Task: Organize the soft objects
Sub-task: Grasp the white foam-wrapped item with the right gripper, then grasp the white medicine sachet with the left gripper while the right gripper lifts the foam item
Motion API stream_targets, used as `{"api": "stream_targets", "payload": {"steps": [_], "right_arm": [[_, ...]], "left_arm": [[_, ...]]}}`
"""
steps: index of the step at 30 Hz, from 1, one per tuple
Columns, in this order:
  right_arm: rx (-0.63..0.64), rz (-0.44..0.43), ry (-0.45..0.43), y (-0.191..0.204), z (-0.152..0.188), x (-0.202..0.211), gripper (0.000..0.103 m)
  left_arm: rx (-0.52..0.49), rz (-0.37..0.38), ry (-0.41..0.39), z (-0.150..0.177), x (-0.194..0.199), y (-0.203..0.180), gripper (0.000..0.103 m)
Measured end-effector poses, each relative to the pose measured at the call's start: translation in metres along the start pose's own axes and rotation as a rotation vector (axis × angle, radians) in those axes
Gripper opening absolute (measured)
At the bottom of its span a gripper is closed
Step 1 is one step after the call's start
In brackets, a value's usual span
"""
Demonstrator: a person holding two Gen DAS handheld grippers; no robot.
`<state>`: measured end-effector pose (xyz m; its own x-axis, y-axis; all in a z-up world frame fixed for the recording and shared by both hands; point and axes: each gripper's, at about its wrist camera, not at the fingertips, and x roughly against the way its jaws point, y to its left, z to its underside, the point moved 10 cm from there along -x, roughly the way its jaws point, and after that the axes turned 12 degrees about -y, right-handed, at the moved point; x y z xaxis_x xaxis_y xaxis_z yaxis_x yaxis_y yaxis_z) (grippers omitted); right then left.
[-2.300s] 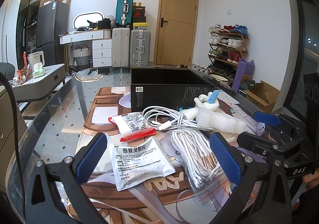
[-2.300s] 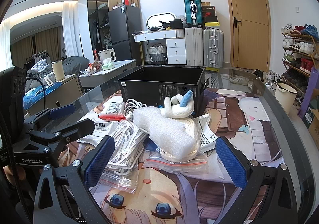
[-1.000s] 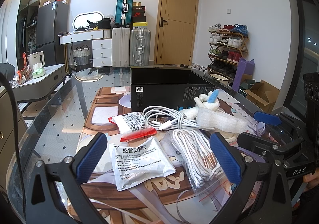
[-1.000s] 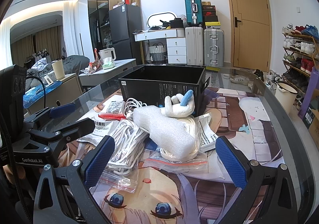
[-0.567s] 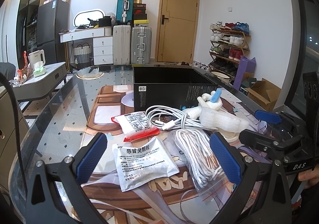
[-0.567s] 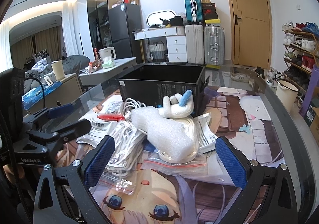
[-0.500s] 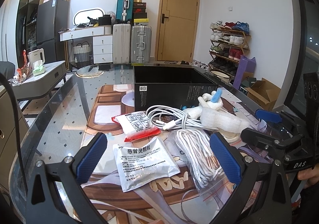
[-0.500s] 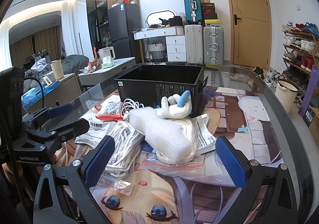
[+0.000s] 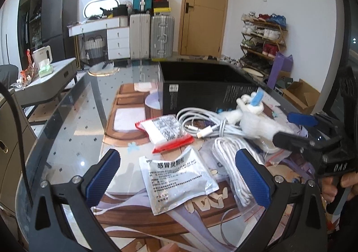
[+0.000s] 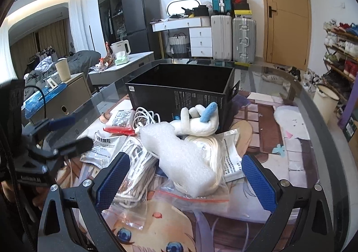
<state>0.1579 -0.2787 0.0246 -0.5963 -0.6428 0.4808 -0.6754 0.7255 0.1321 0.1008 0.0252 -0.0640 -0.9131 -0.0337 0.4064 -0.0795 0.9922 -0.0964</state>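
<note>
I am at the first pick: nothing soft is stowed yet, and my desk (image 10: 313,104), filling the lower half of both views, carries the whole heap at frame centre. The black box (image 10: 179,93) stands open behind the heap, upper centre; what I see of its inside looks empty, though its floor is hidden. The bubble-wrap roll (image 10: 183,155) lies on coiled white cables in clear zip bags (image 10: 192,198), a white plush toy (image 10: 197,124) touching the box front just above it. My right tool (image 10: 185,182) is spread, its jaws closing around the roll without pressing it; next I judge it must pinch and lift it over the box rim. My left tool (image 9: 176,178) hangs spread over a silver sachet (image 9: 176,178), pinching nothing.
</note>
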Motion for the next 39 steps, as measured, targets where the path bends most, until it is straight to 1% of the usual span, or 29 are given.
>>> {"api": "stream_targets", "payload": {"steps": [2,9,11,15,18,19,20,25,28,33,39], "right_arm": [[-0.014,-0.016,0.03,0.001,0.002,-0.006,0.089],[-0.01,-0.029,0.043,0.002,0.003,-0.016,0.085],[-0.001,-0.027,0.054,0.003,0.005,-0.019,0.077],[0.005,-0.028,0.06,0.003,0.008,-0.022,0.066],[0.005,-0.038,0.054,0.005,0.008,-0.02,0.054],[0.003,-0.045,0.054,0.006,0.008,-0.02,0.046],[0.002,-0.048,0.052,0.006,0.008,-0.019,0.043],[0.016,-0.046,0.011,0.008,0.004,-0.012,0.042],[0.006,-0.05,-0.014,0.009,-0.002,-0.006,0.042],[0.004,-0.062,-0.026,0.011,-0.005,-0.001,0.042],[0.006,-0.073,-0.033,0.015,-0.007,0.001,0.041]], "left_arm": [[0.003,0.003,0.017,0.003,-0.003,0.0,0.103],[0.036,0.001,0.065,0.012,-0.009,0.006,0.103],[0.049,0.002,0.076,0.014,-0.011,0.008,0.103],[0.036,-0.007,0.098,0.019,-0.014,0.008,0.103],[0.033,-0.003,0.117,0.022,-0.017,0.005,0.103],[0.03,-0.003,0.123,0.023,-0.017,0.004,0.103],[0.025,-0.007,0.131,0.024,-0.017,0.003,0.103],[0.035,-0.006,0.155,0.026,-0.018,0.005,0.103],[0.07,-0.007,0.192,0.029,-0.022,0.008,0.103],[0.067,-0.048,0.231,0.031,-0.032,0.012,0.103],[0.024,-0.098,0.277,0.035,-0.043,0.008,0.103]]}}
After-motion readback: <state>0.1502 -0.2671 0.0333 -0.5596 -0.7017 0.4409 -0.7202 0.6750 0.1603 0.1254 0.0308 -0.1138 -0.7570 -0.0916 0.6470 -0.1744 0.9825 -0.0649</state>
